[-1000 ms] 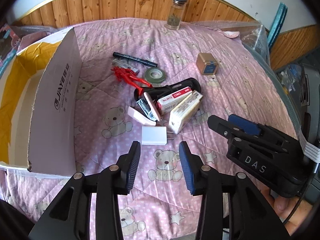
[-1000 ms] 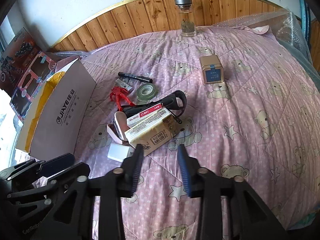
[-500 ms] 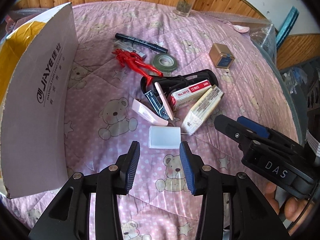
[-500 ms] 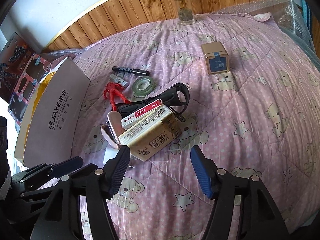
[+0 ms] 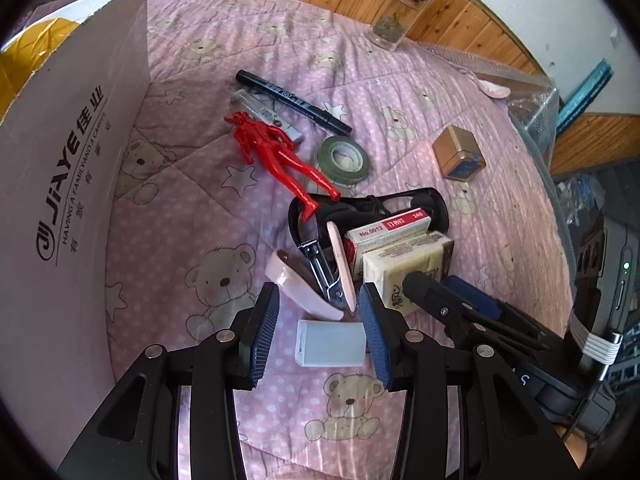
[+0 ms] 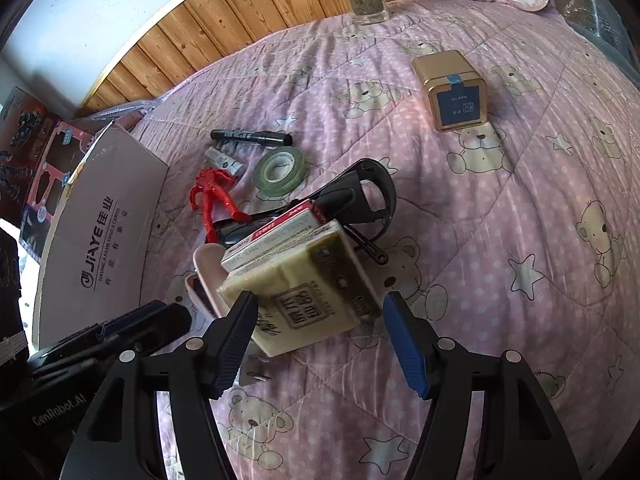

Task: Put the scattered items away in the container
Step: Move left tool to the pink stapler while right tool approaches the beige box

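Observation:
My left gripper (image 5: 320, 328) is open with a white charger block (image 5: 330, 343) lying on the quilt between its fingers. My right gripper (image 6: 320, 332) is open wide around the near end of a cream wrapped box (image 6: 304, 292), which also shows in the left wrist view (image 5: 404, 268). A red-and-white staple box (image 5: 388, 228), a pink stapler (image 5: 316, 280), a black strap (image 5: 400, 200), a red figure (image 5: 276, 152), green tape (image 5: 344, 158), a black marker (image 5: 292, 100) and a gold tin (image 6: 452, 92) lie scattered. The cardboard box (image 5: 68, 184) stands open at the left.
A glass jar (image 5: 400, 12) stands at the far edge by the wooden wall. Bubble wrap (image 5: 532, 96) lies at the right edge of the bed. Toy boxes (image 6: 28, 168) stand beyond the cardboard box.
Both grippers have moved forward and down toward the pile. The left one now straddles the white charger. The right one has opened wider and closed in on the cream box.

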Demonstrator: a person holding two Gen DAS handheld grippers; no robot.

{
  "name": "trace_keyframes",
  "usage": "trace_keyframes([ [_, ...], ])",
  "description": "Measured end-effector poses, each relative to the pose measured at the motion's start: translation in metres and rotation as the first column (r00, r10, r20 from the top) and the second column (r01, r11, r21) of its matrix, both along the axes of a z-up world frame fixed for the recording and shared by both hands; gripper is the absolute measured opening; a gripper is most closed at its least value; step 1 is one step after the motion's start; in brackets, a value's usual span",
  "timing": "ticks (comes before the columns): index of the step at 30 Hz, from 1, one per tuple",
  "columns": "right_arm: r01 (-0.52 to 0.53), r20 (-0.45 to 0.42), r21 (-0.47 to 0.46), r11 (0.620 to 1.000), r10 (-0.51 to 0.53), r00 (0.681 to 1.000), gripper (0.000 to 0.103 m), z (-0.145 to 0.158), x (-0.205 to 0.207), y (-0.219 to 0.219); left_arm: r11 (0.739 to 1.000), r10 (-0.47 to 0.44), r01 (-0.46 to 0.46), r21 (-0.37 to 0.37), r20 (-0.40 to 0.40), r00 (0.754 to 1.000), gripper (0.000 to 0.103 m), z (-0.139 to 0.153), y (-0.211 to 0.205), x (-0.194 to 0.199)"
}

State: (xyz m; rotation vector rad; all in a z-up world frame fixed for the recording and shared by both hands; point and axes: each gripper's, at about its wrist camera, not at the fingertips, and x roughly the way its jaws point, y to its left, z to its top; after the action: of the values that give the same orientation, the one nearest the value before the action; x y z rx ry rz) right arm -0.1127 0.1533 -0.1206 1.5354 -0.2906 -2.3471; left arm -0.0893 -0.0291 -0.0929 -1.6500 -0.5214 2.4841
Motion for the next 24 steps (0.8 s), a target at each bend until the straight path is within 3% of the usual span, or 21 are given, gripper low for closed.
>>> trace_keyframes([
  [3,0.024,0.009,-0.023,0.999,-0.024,1.0,0.077,-0.004,-0.004,0.007,1.0,-0.002,0.002,0.02,0.011,1.0,0.046,-0.006,0.003,-0.011],
  [9,0.011,0.02,-0.073,0.997,-0.009,1.0,0.079,-0.011,-0.01,0.011,0.999,0.051,-0.051,0.004,0.048,0.998,0.051,-0.023,-0.008,-0.019],
  [12,-0.039,0.037,-0.102,0.994,0.043,0.998,0.067,-0.013,-0.009,0.004,0.993,0.111,-0.109,-0.042,0.035,0.993,0.052,-0.02,-0.023,-0.01],
  [16,-0.104,0.046,-0.103,0.989,0.11,0.993,0.059,-0.011,-0.003,-0.01,0.988,0.146,-0.144,-0.063,0.021,0.989,0.052,-0.016,-0.032,0.002],
  [24,-0.154,0.012,-0.149,0.977,0.158,0.987,0.059,-0.005,0.004,-0.018,0.987,0.082,-0.082,-0.137,-0.003,0.997,0.053,-0.023,-0.011,-0.015],
])
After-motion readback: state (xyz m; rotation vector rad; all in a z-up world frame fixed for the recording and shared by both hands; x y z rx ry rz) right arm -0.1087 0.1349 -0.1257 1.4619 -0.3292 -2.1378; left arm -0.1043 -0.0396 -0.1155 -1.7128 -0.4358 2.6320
